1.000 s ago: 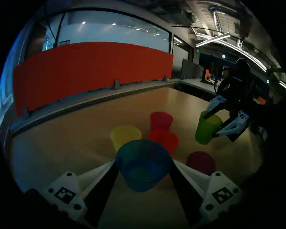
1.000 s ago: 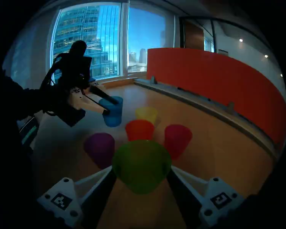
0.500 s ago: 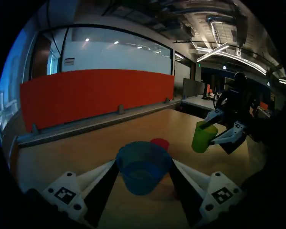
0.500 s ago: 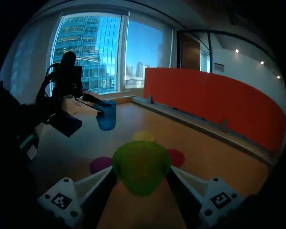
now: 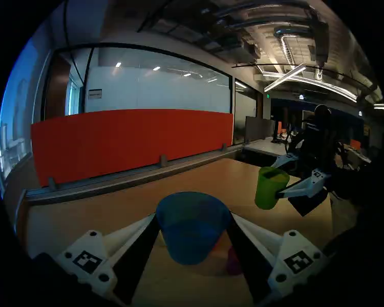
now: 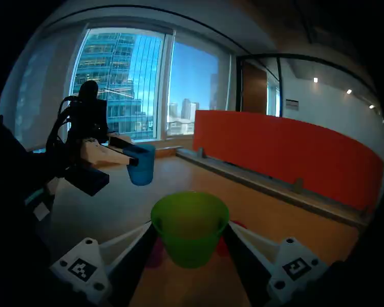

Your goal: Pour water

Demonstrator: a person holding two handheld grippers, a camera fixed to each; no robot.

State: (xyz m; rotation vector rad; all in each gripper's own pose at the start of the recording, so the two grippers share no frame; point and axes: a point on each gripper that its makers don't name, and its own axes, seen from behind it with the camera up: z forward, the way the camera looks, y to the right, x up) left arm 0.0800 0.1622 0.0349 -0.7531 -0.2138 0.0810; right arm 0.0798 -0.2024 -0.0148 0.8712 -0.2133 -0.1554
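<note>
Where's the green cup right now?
The green cup is held upright in the right gripper, low centre in the right gripper view, above the wooden table. In the left gripper view it is at right, beyond the blue cup.

Your wooden table (image 5: 115, 215) stretches away to the far orange partition (image 5: 130, 138). On its near part, just right of centre, you can make out a purple cup (image 5: 233, 262) beside an orange-red cup (image 5: 221, 245), both largely hidden.
</note>
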